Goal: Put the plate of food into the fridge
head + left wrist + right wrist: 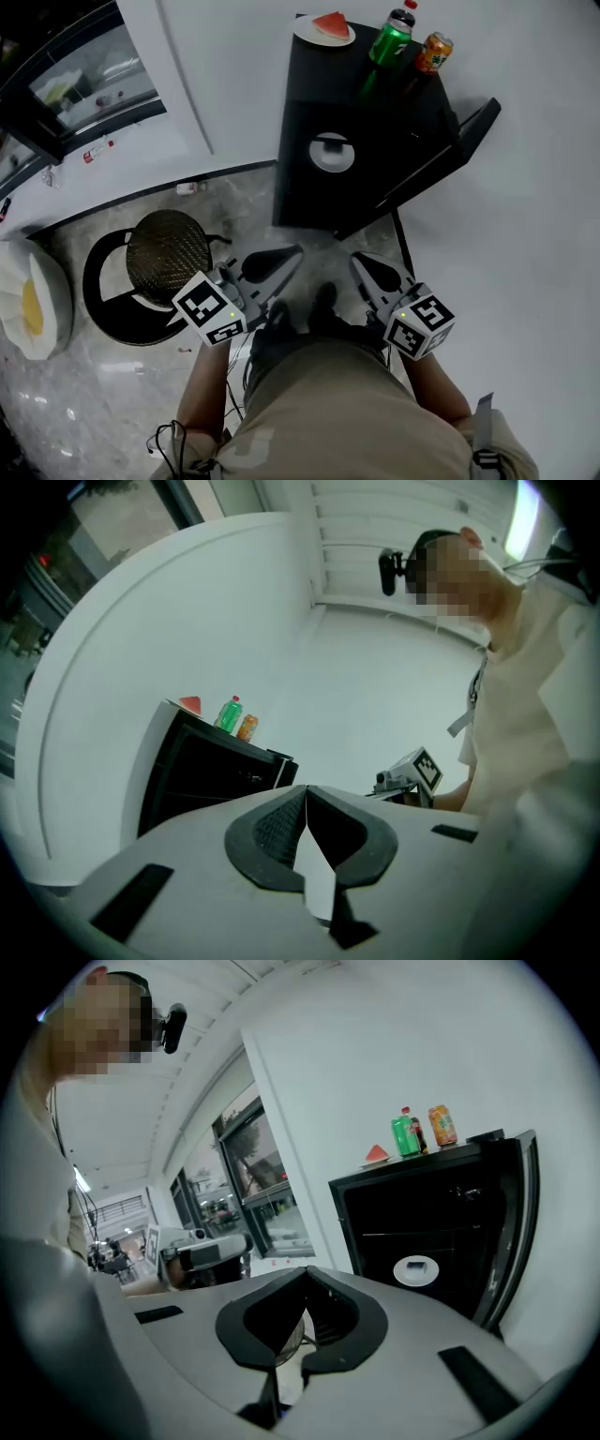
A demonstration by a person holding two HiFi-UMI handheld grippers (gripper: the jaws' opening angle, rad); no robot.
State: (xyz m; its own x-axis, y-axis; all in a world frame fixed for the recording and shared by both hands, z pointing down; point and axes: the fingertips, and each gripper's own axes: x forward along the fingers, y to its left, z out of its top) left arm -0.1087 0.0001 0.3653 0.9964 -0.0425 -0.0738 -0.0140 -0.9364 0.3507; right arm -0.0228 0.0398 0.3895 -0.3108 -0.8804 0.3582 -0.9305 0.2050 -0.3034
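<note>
Your small black fridge (pixel 319 112) stands with its door open. Your left tongs (pixel 292 253) and right tongs (pixel 358 262) are closed tight and hold nothing. The round white plate of red watermelon (pixel 302 34) sits on the fridge's top, near a green plastic bottle (pixel 392 42).

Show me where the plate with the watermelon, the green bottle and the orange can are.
plate with the watermelon (pixel 304 33): head view, bare left rim.
green bottle (pixel 390 43): head view, middle of body.
orange can (pixel 434 53): head view, side wall.
</note>
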